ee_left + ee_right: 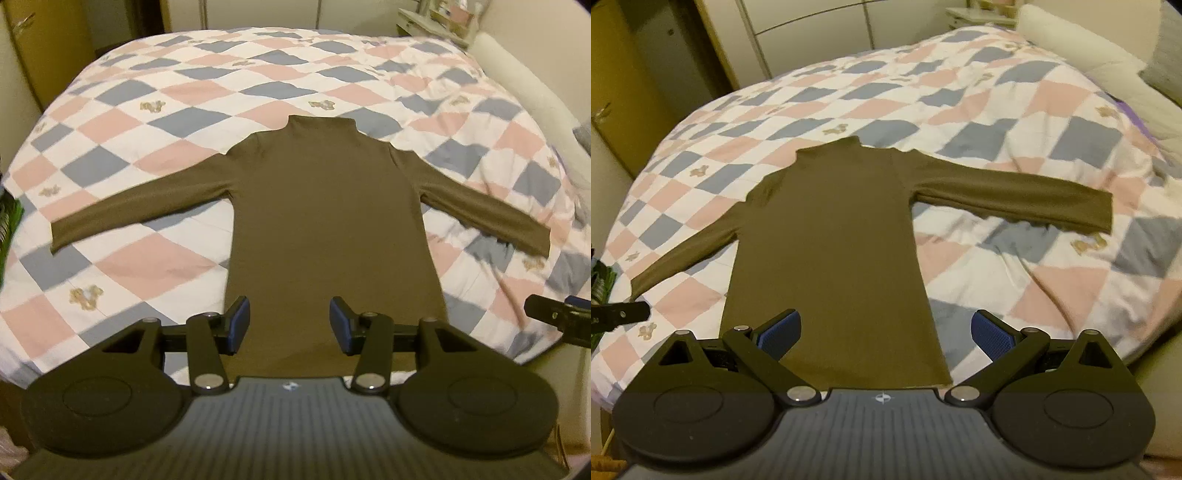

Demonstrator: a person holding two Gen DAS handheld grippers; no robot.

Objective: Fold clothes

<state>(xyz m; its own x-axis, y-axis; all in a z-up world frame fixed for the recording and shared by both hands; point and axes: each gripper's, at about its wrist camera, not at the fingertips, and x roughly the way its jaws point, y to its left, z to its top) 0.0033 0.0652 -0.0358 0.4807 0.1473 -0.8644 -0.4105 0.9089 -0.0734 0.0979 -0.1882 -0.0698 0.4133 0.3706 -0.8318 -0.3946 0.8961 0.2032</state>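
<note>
Left wrist view: from just above the foot edge of the bed (177,122), facing up its length, centred on the olive top (325,206), close to its hem. Right wrist view: same low height, set further right, angled leftward across the same top (831,229). Shared between both: top, checked quilt (1015,122), far wardrobe (812,33).

Olive-brown top (325,206) on a pink, grey-blue and white checked quilt (177,110); blue-padded black fingers (238,323).

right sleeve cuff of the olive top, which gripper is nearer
Right. The right gripper hovers open over the hem's right corner, on the right sleeve cuff's side; the left gripper sits open over the hem's middle, farther away.
</note>
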